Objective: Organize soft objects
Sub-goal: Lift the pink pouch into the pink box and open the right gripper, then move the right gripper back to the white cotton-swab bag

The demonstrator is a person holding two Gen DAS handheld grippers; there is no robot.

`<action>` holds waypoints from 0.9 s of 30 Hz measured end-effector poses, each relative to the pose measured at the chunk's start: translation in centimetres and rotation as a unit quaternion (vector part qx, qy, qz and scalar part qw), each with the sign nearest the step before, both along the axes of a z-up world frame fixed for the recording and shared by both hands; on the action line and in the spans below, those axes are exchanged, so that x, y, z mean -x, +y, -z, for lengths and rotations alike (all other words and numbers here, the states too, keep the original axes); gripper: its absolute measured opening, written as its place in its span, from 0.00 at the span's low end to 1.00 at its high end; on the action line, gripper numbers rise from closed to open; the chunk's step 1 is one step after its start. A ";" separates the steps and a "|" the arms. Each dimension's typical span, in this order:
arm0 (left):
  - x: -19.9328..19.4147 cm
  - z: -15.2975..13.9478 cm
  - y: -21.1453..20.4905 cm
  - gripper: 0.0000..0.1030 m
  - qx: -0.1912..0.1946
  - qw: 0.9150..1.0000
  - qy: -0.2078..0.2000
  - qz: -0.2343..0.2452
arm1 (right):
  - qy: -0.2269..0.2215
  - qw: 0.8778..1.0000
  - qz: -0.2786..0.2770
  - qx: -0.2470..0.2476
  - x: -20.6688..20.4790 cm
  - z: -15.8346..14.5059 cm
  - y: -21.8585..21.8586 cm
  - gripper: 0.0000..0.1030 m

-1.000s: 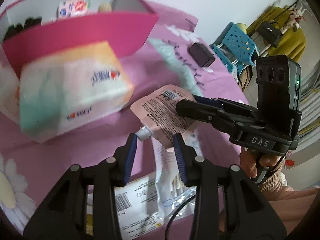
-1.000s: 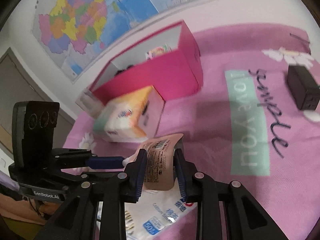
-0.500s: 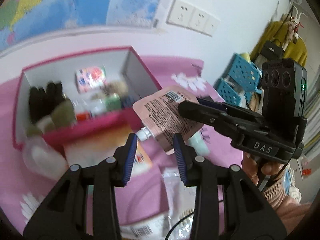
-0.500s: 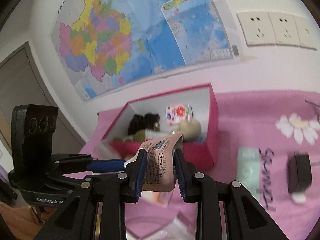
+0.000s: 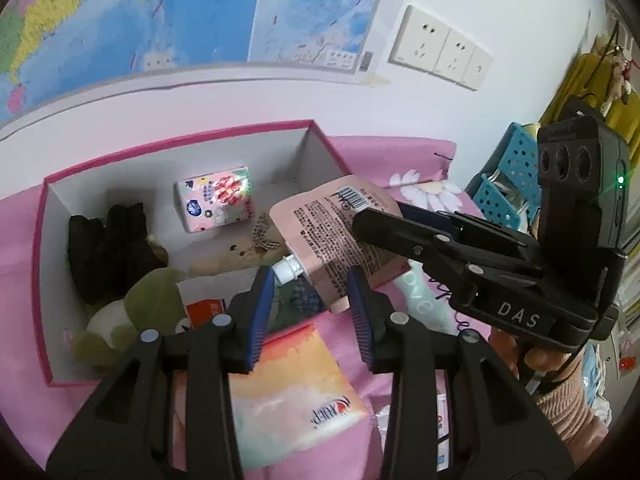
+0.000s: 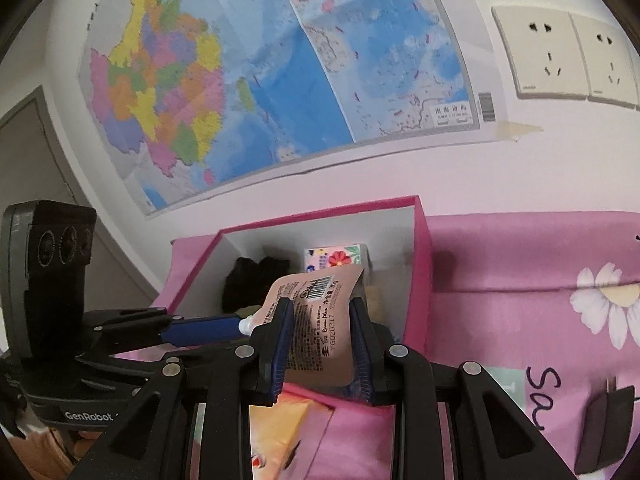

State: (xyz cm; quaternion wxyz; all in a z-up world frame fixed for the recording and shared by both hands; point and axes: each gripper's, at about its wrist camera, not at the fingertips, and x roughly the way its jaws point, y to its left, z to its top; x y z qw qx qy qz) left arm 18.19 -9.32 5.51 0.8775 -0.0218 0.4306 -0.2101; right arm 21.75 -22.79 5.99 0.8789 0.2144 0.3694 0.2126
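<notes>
Pink spout pouch (image 6: 320, 332) hangs clamped in the right gripper (image 6: 322, 346) above the pink box's (image 5: 168, 145) near wall; left gripper (image 5: 310, 312) part-open, its pad beside the spout at nine o'clock. Carry farther in, then release low.

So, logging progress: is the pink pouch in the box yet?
Not yet: the pink pouch, clamped in the right hand-held gripper, hangs above the box.

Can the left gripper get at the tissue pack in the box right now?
Probably not directly: the pouch, held by the right gripper, hangs between the left gripper and the tissue pack in the box.
</notes>
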 end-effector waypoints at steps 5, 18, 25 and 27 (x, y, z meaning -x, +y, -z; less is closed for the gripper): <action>-1.3 1.3 0.0 0.38 -0.005 1.000 0.017 -0.007 | 0.006 1.000 -0.001 0.029 -0.6 0.8 0.8 0.28; -0.6 2.0 0.4 0.38 -0.011 1.000 0.015 -0.011 | 0.003 0.999 0.010 0.039 0.5 0.7 0.4 0.30; 4.3 0.2 0.9 0.38 0.007 0.999 -0.021 0.034 | -0.003 1.000 -0.015 0.016 4.6 -0.8 -0.5 0.38; 6.4 -0.2 1.0 0.45 0.012 0.998 -0.033 0.056 | -0.001 1.000 -0.026 0.011 6.5 -1.0 -0.9 0.41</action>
